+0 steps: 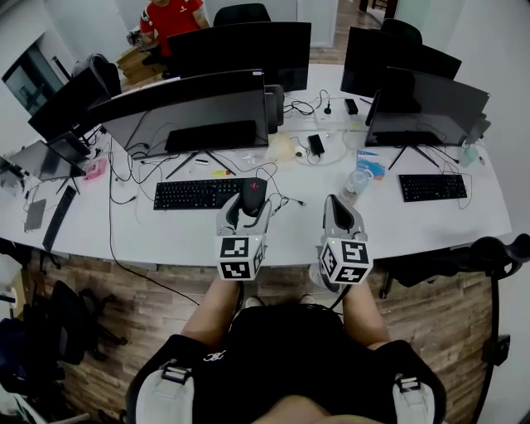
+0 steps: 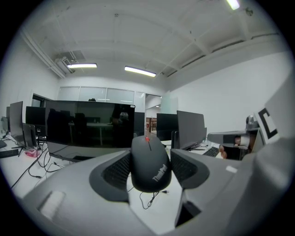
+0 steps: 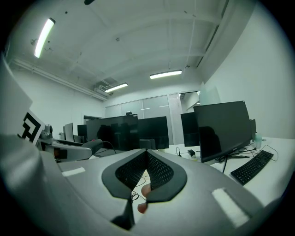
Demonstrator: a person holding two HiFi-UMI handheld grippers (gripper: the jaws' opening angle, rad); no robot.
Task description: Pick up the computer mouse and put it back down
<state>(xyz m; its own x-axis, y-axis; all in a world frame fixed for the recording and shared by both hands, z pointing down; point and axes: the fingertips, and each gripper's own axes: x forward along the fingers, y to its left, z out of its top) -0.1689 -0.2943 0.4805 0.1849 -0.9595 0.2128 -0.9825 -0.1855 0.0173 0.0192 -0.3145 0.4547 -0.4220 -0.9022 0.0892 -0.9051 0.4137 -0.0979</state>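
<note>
A black computer mouse (image 1: 253, 193) with a red scroll wheel sits between the jaws of my left gripper (image 1: 248, 205), held above the white desk (image 1: 166, 236) just right of a black keyboard (image 1: 199, 193). In the left gripper view the mouse (image 2: 150, 161) stands nose up, and the two ribbed pads (image 2: 113, 173) press on its sides; the left gripper (image 2: 150, 169) is shut on it. My right gripper (image 1: 340, 209) hovers near the desk's front edge to the right, apart from the mouse. Its jaws (image 3: 145, 173) are shut together with nothing between them.
Dark monitors (image 1: 190, 116) stand behind the keyboard and at the right (image 1: 431, 103), with a second keyboard (image 1: 433, 187) below. Loose cables (image 1: 286, 201) and a clear cup (image 1: 356, 182) lie mid-desk. A person in red (image 1: 171, 16) sits beyond the far desk.
</note>
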